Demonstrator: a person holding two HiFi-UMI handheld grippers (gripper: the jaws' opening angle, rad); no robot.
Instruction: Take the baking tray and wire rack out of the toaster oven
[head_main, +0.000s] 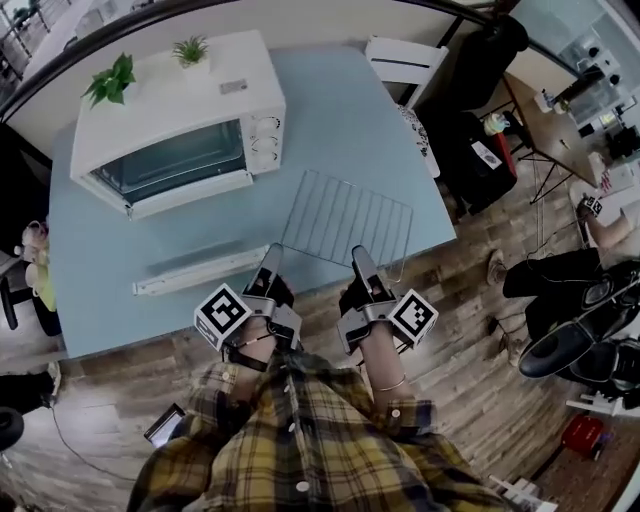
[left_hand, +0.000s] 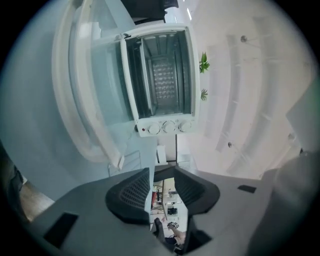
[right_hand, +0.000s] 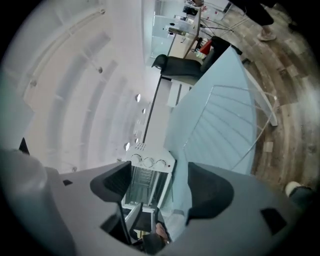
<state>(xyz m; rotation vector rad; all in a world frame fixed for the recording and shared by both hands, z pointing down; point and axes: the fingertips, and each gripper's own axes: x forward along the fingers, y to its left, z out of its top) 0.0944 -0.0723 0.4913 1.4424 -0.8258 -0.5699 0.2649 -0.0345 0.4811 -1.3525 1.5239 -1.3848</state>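
Note:
The white toaster oven stands at the back left of the light blue table. A white baking tray lies on the table in front of it. To the right of the tray, the wire rack lies flat by the table's near edge. My left gripper and right gripper hover side by side at that edge, close to my body, both open and empty. The left gripper view has the oven ahead of my left gripper, with the tray left of it. The right gripper view shows the rack and the oven, with my right gripper in front.
Two small potted plants sit on top of the oven. A white chair stands behind the table. To the right are a desk, dark bags and a seated person's legs on the wooden floor.

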